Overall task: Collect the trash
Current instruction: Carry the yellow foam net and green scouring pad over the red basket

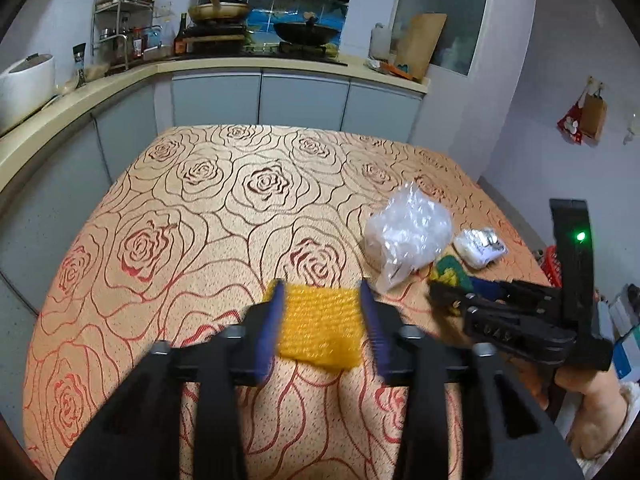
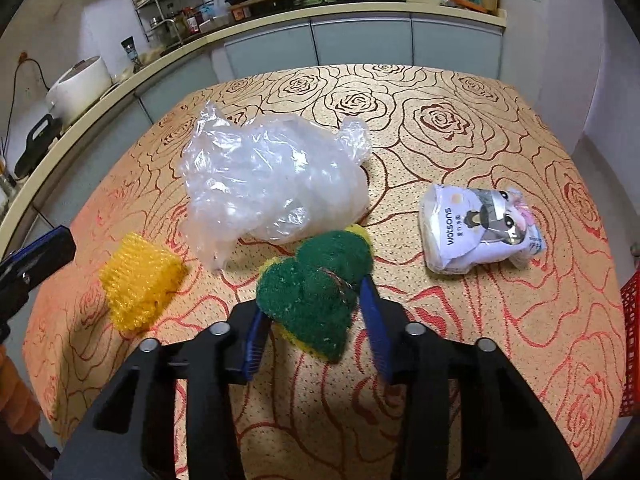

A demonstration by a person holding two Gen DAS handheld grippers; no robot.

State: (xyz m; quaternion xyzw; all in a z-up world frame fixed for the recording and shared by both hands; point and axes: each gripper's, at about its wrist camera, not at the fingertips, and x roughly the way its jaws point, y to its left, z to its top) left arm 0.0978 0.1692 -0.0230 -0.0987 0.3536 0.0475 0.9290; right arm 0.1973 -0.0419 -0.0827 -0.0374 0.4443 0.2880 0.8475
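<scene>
The left gripper point(image 1: 322, 312) sits at the bottom middle of its view with its jaws spread, and the yellow mesh pad point(image 1: 320, 324) lies loose on the table point(image 1: 200, 208) between them, so it looks let go. The right gripper point(image 2: 316, 320) has its jaws around the green sponge point(image 2: 316, 288), likely to lift it, but I cannot tell if they squeeze it; the clear plastic bag point(image 2: 272, 176) and white packet point(image 2: 480, 228) wait higher up

A home kitchen. A curved counter point(image 1: 240, 65) runs along the wall with a wok point(image 1: 306, 32) on the stove, a spice rack point(image 1: 122, 12), a rice cooker point(image 1: 26, 84) and grey cabinets point(image 1: 304, 98) below.
</scene>
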